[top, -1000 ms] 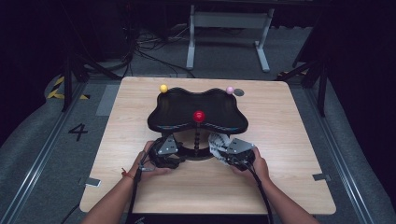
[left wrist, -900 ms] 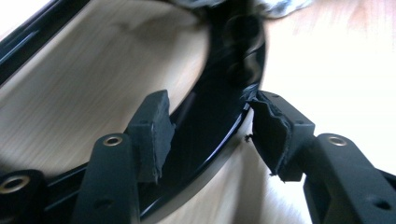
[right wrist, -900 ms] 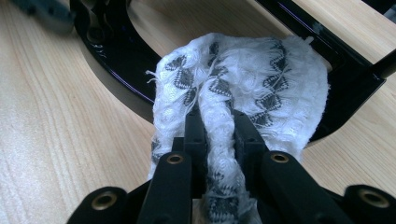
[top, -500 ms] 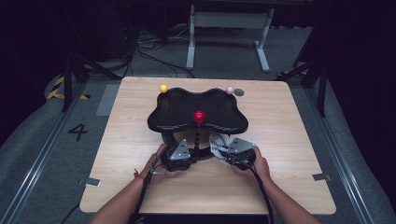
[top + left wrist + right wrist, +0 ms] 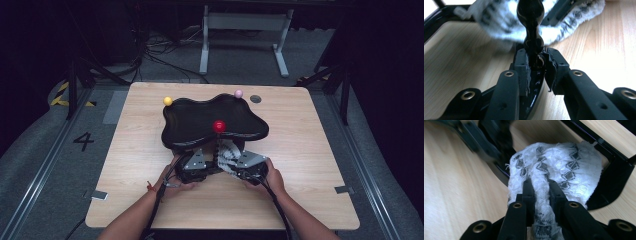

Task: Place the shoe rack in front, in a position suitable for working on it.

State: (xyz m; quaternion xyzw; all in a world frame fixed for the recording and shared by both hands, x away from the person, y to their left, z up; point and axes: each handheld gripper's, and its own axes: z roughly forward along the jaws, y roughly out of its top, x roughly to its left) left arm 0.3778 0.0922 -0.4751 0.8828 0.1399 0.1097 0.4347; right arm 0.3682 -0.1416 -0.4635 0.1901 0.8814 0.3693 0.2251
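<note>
The left tool (image 5: 536, 58) has just closed, pinching the black stand's post (image 5: 532, 37), steadying it; the right tool (image 5: 540, 188) pinches the white cloth (image 5: 556, 167) for wiping.

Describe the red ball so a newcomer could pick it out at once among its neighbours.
On the wooden table stands a wavy black tray. The red ball sits at its near edge, atop a black post. The yellow ball and pink ball sit at the far edge.
</note>
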